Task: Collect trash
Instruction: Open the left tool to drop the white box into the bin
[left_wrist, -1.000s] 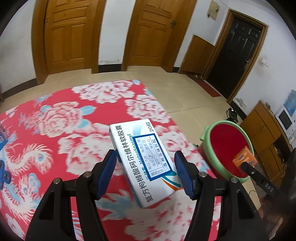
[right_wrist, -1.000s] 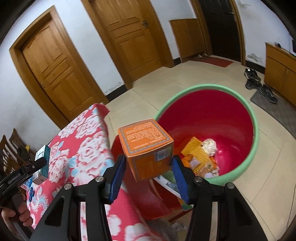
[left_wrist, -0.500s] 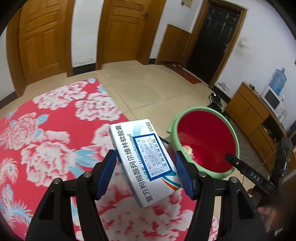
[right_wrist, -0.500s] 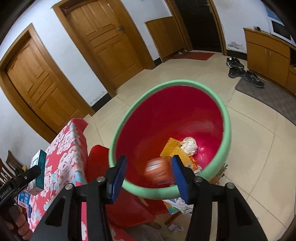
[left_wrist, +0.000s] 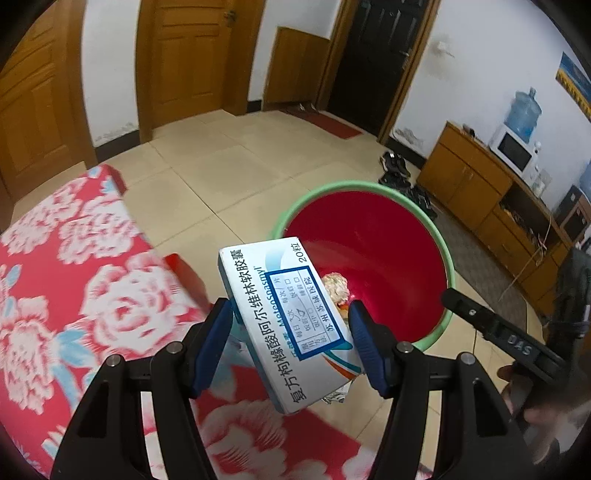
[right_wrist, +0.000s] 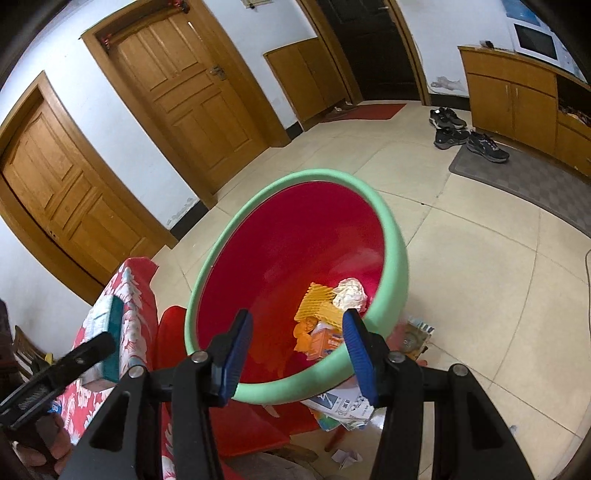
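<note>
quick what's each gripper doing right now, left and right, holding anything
Left gripper: jaws closed on the white medicine box.
Right gripper: jaws open, nothing between them, above the red bin.

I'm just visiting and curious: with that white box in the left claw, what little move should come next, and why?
Probably carry the white medicine box a bit further over the green-rimmed bin, then let go. The left gripper clamps it just short of the rim, and the right gripper is already empty.
</note>
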